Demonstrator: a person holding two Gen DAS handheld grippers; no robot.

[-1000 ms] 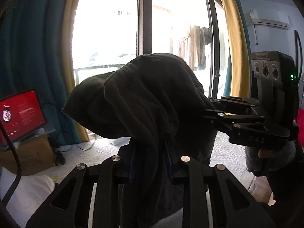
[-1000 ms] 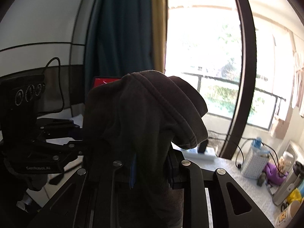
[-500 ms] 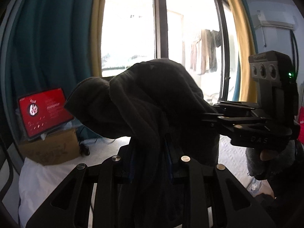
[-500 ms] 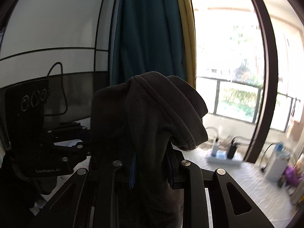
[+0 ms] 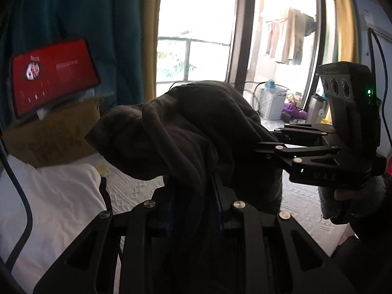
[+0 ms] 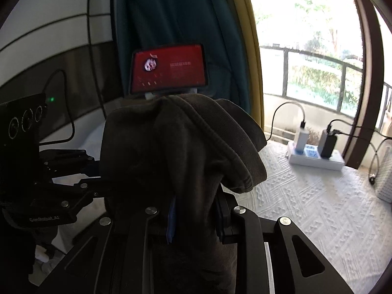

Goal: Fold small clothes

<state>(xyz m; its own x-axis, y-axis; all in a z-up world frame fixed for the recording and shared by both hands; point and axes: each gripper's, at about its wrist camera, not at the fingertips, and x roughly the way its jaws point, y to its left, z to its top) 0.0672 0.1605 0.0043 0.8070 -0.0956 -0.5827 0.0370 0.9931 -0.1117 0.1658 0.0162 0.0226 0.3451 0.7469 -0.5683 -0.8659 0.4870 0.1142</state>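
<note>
A dark grey garment (image 5: 191,132) hangs bunched between both grippers, held up in the air. My left gripper (image 5: 193,196) is shut on it, and cloth drapes over and hides the fingertips. My right gripper (image 6: 196,203) is also shut on the same garment (image 6: 181,147), its fingertips covered too. In the left wrist view the right gripper (image 5: 272,147) reaches in from the right, clamped on the garment's far side. In the right wrist view the left gripper (image 6: 98,171) comes in from the left, gripping the cloth's left edge.
Below is a bed with a white textured cover (image 6: 306,208). A red-screened tablet (image 6: 169,68) stands on a cardboard box (image 5: 49,137) by the teal curtain (image 6: 171,12). A power strip with chargers (image 6: 316,154) lies near the window. A white pillow (image 5: 49,196) lies at the left.
Both grippers have tilted downward with the garment still held between them; the bed, the tablet and the power strip have come into view. The grips have not changed.
</note>
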